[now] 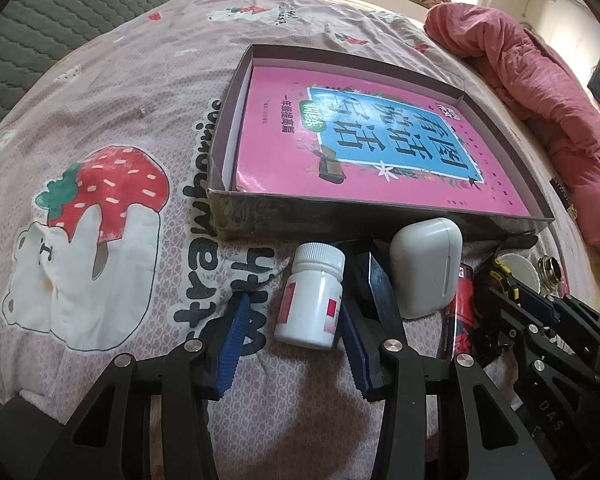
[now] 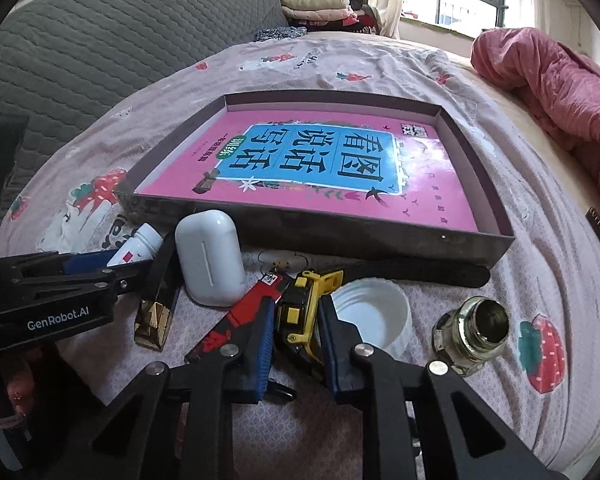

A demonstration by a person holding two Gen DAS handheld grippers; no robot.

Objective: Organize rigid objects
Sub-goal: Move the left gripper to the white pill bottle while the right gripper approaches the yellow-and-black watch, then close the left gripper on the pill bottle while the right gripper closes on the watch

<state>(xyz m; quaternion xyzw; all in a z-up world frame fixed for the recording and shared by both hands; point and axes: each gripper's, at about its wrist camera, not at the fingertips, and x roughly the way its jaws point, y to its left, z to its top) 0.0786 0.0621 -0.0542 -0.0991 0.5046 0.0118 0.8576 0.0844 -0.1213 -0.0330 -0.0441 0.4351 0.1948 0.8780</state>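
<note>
A shallow dark box (image 1: 340, 216) (image 2: 340, 236) on the bed holds a pink book (image 1: 364, 140) (image 2: 324, 168). In front of it lie a white pill bottle (image 1: 312, 300) (image 2: 138, 246), a white earbud case (image 1: 426, 266) (image 2: 210, 258), a black and gold bar (image 2: 158, 300), a red flat pack (image 2: 236, 320), a yellow tape measure (image 2: 300, 308), a white lid (image 2: 374, 314) and a small glass jar (image 2: 472, 328). My left gripper (image 1: 294, 312) is open with the pill bottle between its fingers. My right gripper (image 2: 296, 312) stands open around the tape measure.
The bed has a pink strawberry-print sheet (image 1: 120, 140). A red quilt (image 1: 540, 92) (image 2: 560, 84) is bunched at the right. A grey quilted headboard (image 2: 100, 40) rises at the left. Folded clothes (image 2: 320, 6) lie by the window.
</note>
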